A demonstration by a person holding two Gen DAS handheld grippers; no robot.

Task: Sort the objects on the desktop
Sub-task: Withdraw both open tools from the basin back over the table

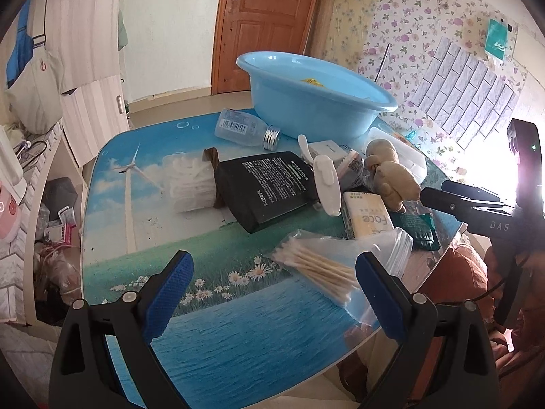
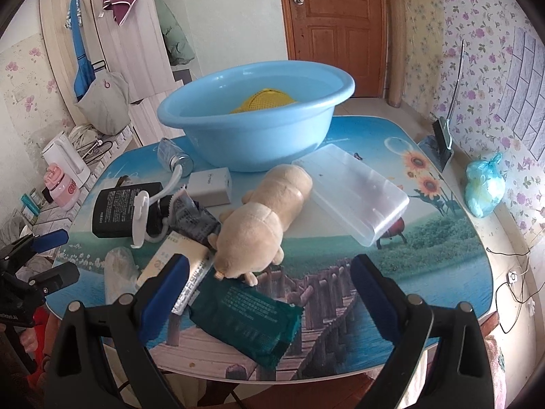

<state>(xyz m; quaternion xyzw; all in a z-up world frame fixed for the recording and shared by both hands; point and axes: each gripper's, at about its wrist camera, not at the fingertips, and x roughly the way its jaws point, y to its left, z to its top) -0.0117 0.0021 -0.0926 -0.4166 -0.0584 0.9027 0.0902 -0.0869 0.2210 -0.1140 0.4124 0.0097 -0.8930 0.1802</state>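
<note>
A light blue basin with something yellow inside stands at the table's far side; it also shows in the left wrist view. A beige plush toy lies mid-table, also visible in the left wrist view. In front of it lies a dark green packet. A black pouch, a bag of cotton swabs, a tissue pack, a white hook and a clear bottle lie around. My left gripper is open above the table's near edge. My right gripper is open over the green packet.
A clear plastic box lies right of the plush. A grey box sits by the basin. A blue plastic bag sits on the ledge at right. A clear pack of white swabs lies at left. The table has a printed landscape top.
</note>
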